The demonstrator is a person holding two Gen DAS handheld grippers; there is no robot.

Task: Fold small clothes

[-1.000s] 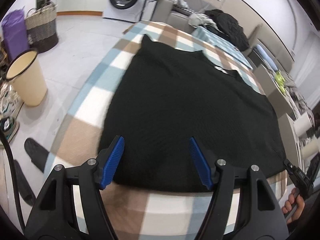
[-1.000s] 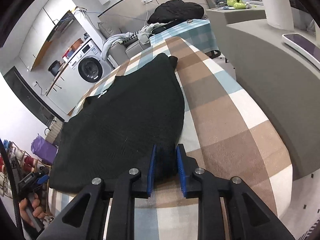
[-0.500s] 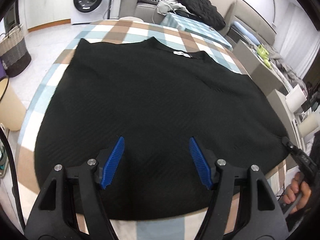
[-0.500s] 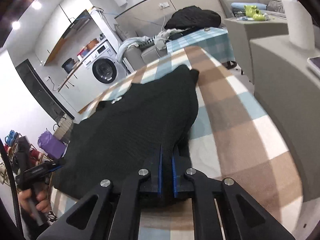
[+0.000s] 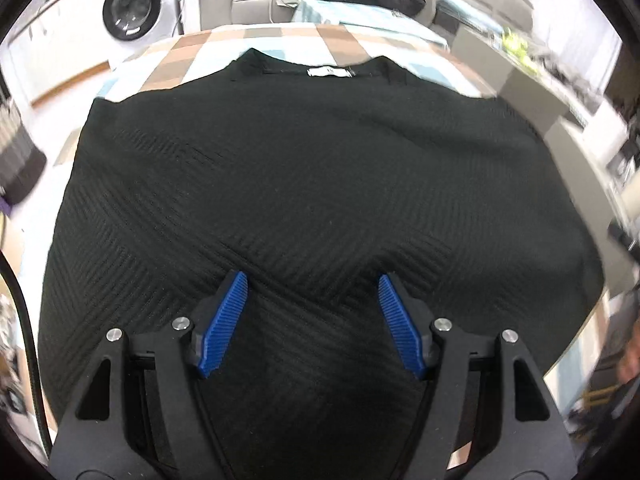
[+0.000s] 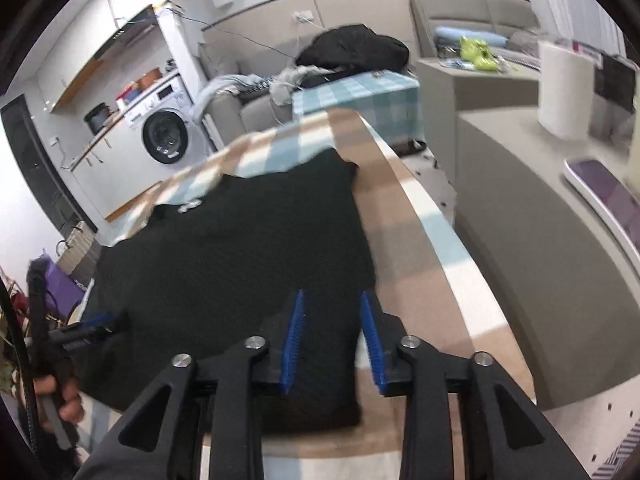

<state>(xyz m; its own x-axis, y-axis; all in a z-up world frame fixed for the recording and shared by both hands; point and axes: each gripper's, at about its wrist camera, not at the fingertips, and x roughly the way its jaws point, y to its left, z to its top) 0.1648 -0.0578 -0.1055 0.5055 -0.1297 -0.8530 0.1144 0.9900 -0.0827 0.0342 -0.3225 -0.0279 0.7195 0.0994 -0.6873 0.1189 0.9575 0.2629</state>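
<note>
A black knit sweater lies flat on the checked table, its white neck label at the far side. My left gripper hovers open over the near middle of the sweater with nothing between its pads. In the right wrist view the sweater spreads to the left, and its near right corner lies between the fingers of my right gripper. That gripper's jaws are opening and the blue pads stand off the cloth. The left gripper, held by a hand, shows at the sweater's near left edge.
The table's right edge runs beside a grey counter that carries a paper roll and a flat white device. Behind are a washing machine, a sofa with a dark pile of clothes, and a basket on the floor at left.
My left gripper swept from the sweater's near left part to its near middle, still open. My right gripper closed tight on the near right corner, then parted its jaws and rose slightly.
</note>
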